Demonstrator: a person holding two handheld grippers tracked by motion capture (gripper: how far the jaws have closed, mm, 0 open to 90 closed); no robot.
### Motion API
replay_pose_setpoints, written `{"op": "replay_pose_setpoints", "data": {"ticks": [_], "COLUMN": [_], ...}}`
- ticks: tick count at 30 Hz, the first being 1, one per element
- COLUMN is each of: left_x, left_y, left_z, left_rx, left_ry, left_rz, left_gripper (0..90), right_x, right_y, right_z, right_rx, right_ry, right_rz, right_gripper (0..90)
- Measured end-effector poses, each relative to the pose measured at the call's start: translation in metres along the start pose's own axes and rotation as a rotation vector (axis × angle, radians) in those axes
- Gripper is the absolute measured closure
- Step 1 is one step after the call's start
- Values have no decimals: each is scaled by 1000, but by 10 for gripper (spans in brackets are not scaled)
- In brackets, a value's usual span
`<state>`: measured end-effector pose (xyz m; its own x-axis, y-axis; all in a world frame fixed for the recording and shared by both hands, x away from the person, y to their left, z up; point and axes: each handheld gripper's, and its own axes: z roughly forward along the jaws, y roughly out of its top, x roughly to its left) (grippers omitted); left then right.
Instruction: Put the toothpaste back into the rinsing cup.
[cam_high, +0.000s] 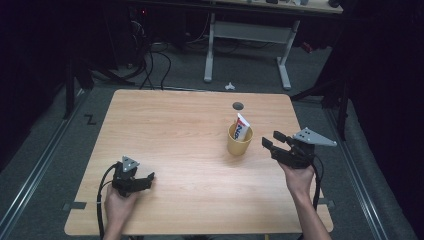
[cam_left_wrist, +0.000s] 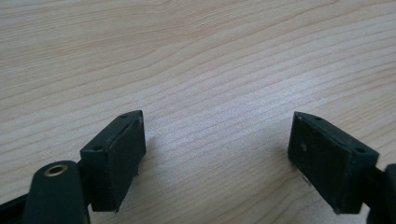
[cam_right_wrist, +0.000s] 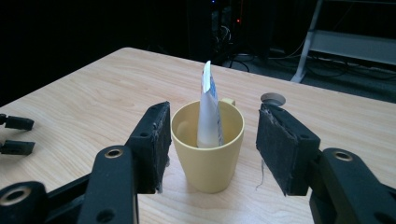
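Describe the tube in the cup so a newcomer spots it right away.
Start at the wooden table; on its right half, just before the round cable hole, stands a yellow mug facing the right gripper. The white tube with blue and red print stands upright inside it, its flat crimped end rising above the rim.

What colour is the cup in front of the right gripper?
Yellow: the cup shows best in the right gripper view, with a white tube standing inside.

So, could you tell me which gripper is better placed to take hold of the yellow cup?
The right gripper: its open jaws already flank the yellow cup, while the left gripper sits far off.
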<state>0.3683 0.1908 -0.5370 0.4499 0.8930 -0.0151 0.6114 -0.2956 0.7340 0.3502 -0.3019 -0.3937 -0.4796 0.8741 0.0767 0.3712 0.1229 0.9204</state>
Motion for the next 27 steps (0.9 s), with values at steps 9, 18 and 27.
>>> {"op": "replay_pose_setpoints", "data": {"ticks": [9, 18, 27], "left_x": [0, 0, 0], "left_y": [0, 0, 0], "left_z": [0, 0, 0], "left_rx": [-1, 0, 0], "left_ry": [0, 0, 0], "left_rz": [-1, 0, 0], "left_gripper": [196, 196, 196], "right_x": [-1, 0, -1], "right_y": [-8, -17, -26], "right_z": [-9, -18, -22], "right_rx": [-7, -13, -18], "right_ry": [2, -6, -14], "right_rz": [11, 18, 26], "right_gripper": [454, 454, 453]}}
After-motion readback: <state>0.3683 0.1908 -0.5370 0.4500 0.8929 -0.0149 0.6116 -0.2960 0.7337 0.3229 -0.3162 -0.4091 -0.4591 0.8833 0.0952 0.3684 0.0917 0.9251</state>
